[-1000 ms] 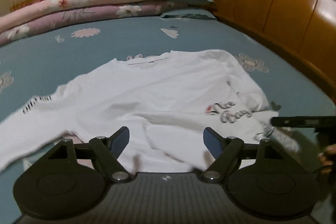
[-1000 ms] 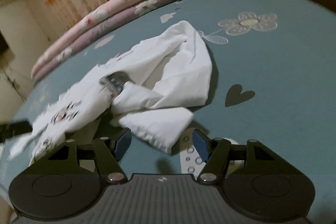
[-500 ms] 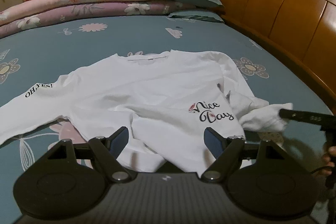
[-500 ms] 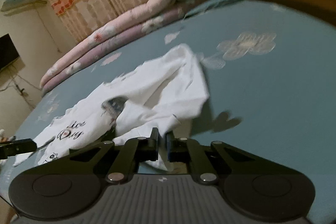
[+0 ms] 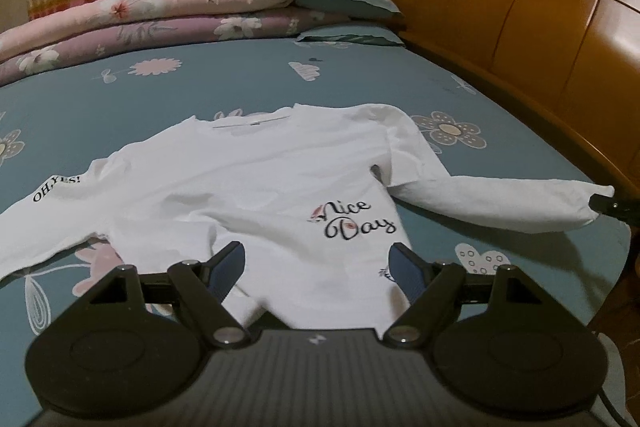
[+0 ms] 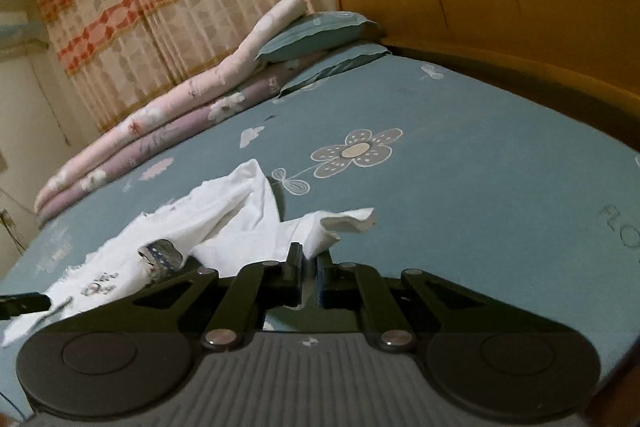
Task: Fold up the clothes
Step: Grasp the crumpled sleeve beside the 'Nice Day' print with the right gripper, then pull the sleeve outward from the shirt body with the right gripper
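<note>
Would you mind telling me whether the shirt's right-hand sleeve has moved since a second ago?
Yes. The sleeve was bunched against the white shirt; now the right gripper, shut on its cuff, has drawn it out straight toward the wooden headboard.

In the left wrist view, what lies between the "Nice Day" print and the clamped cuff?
The shirt's sleeve, stretched out straight over the blue bedsheet from the armpit to the right gripper; nothing else lies along it.
</note>
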